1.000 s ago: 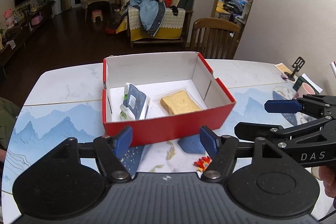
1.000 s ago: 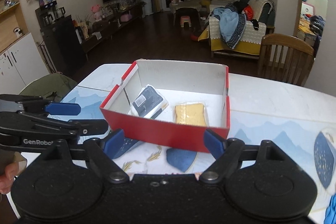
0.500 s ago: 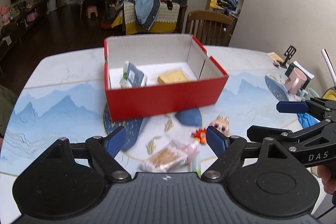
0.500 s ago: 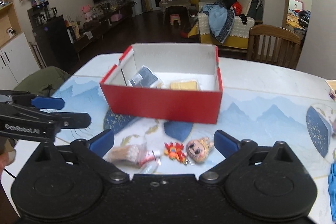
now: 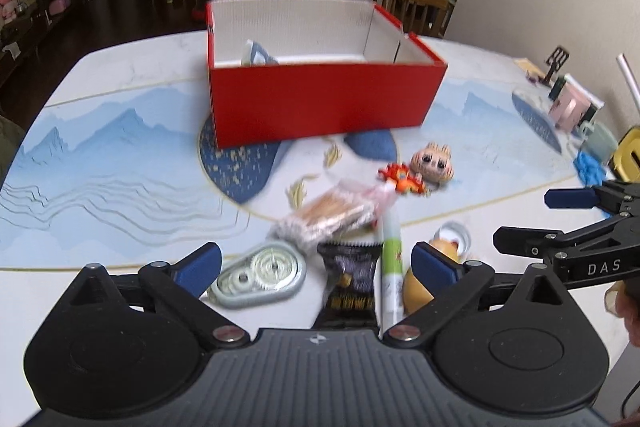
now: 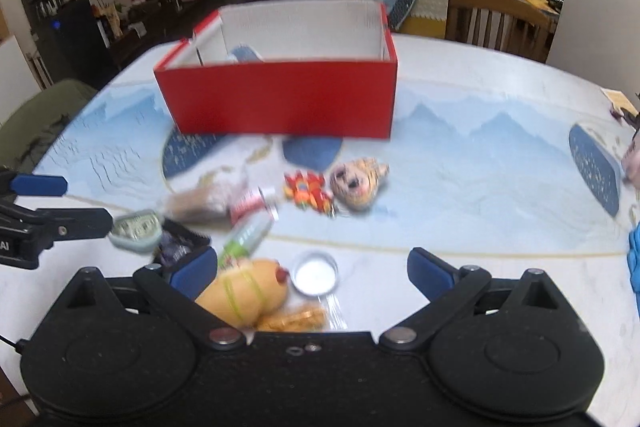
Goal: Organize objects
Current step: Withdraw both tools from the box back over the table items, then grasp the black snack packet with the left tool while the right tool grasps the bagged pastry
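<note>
Both grippers are between picks, by my reading. The left gripper [image 5: 316, 263] has just been opening and now stands wide with nothing pinched; the right gripper [image 6: 312, 269] is spread just as wide and empty.

The red box [image 5: 320, 99] sits on the surface [image 5: 120, 155]. In front of the box, toward the cameras, lie the loose things: a correction tape [image 5: 260, 273], a dark packet [image 5: 350, 283], a green tube [image 5: 390, 259], a hot dog toy [image 6: 242, 293] and a doll head [image 5: 434, 163].

Next, I judge, each gripper must settle on 1 item, straddle it, close, and carry it over the box's near wall.
</note>
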`<state>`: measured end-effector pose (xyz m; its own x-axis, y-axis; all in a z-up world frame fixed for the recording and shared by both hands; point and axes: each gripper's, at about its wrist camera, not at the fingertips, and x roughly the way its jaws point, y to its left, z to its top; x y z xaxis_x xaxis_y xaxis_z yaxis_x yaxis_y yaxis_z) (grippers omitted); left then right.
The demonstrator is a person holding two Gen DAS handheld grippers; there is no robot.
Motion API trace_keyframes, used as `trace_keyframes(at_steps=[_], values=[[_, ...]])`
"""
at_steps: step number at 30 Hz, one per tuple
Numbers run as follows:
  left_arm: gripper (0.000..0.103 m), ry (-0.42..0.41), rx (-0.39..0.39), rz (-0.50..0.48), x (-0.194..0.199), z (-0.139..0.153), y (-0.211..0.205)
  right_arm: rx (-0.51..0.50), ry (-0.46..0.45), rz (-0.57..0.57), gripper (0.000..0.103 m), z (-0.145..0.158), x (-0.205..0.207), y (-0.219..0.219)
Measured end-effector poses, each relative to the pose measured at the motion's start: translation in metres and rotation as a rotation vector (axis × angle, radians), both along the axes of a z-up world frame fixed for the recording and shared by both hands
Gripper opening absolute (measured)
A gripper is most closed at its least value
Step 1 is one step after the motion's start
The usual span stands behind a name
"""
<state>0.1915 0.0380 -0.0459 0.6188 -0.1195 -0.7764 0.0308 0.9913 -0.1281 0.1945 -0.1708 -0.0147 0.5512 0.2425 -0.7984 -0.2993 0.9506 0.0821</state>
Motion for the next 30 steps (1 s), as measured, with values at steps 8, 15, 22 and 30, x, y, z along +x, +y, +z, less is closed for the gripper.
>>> trace_keyframes(at_steps=[8, 15, 22, 30], values=[[0.102, 0.043, 0.036, -0.018, -0.002, -0.032, -0.011, -0.065, 0.032, 0.074, 0.101, -0.024, -0.012, -0.001], [0.102, 0.082, 0.042, -0.017, 0.006, -0.054, -0.02, -0.093, 0.064, 0.108, 0.1, -0.044, -0.012, 0.001], [0.102, 0.094, 0.079, -0.016, 0.014, -0.067, -0.026, -0.112, 0.077, 0.136, 0.097, -0.057, -0.01, 0.006], [0.102, 0.111, 0.116, -0.022, 0.018, -0.075, -0.032, -0.129, 0.084, 0.172, 0.09, -0.065, -0.006, 0.011]])
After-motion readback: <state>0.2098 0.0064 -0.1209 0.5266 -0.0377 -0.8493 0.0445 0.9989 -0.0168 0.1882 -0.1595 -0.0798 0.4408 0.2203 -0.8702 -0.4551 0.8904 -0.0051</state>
